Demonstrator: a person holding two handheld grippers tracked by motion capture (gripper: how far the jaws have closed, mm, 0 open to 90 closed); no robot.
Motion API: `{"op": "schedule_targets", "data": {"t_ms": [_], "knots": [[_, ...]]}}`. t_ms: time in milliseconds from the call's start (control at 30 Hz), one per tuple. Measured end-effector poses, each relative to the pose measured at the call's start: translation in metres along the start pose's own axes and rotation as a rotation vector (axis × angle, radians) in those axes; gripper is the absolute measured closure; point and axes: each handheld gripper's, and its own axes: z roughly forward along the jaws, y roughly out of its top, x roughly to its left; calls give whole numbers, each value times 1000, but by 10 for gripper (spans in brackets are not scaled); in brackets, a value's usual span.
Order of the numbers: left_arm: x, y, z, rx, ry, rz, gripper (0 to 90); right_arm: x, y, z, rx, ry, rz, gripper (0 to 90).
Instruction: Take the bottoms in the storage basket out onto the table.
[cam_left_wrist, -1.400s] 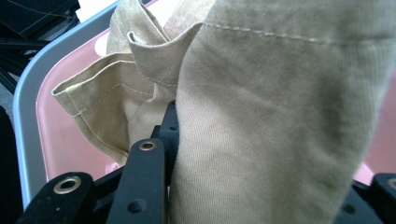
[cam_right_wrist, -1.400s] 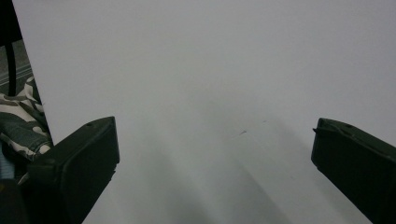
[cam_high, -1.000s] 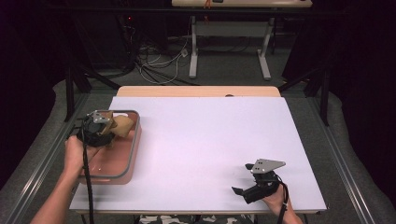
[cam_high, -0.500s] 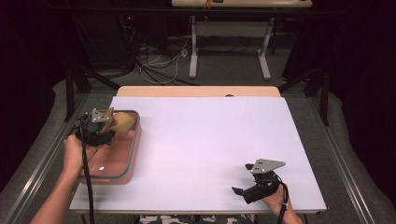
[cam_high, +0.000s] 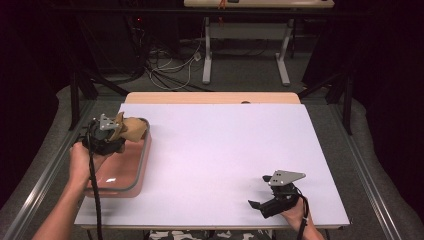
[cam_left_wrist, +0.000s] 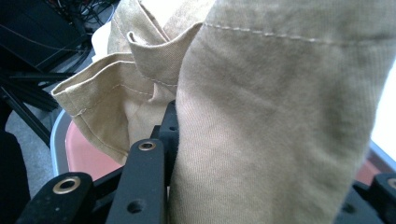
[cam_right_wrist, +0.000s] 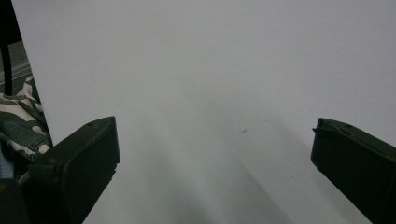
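Gripping soft, creased tan cloth (cam_left_wrist: 261, 116) with stitched hems: left claw (cam_high: 116, 131) over pink rounded tray (cam_high: 131, 176); right claw (cam_right_wrist: 212, 154) agape.

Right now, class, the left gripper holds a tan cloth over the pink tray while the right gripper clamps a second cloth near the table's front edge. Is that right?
Not quite. The right gripper holds nothing: the right gripper view shows its jaws wide apart over bare white table. The rest stands: the left gripper holds the tan cloth over the pink tray.
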Motion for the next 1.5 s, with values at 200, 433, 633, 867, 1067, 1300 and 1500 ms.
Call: {"op": "schedule_targets", "data": {"t_ms": [200, 433, 633, 867, 1067, 1300, 1500], "knots": [[-4, 4, -2, -6, -14, 15, 645, 0, 0, 0, 4, 5, -8, 6], [-11, 9, -6, -26, -15, 43, 644, 0, 0, 1, 3, 3, -5, 7], [-15, 13, -8, -32, -18, 64, 644, -1, 0, 1, 3, 5, -7, 7], [-23, 19, -10, -47, -29, 85, 644, -1, 0, 1, 2, 7, -7, 7], [-29, 24, -12, -53, -34, 104, 644, -1, 0, 1, 3, 4, -7, 7], [-35, 28, -14, -55, -42, 135, 643, -1, 0, 1, 3, 6, -8, 7], [-40, 32, -13, -57, -53, 148, 643, -1, 0, 1, 5, 4, -6, 7]]}}
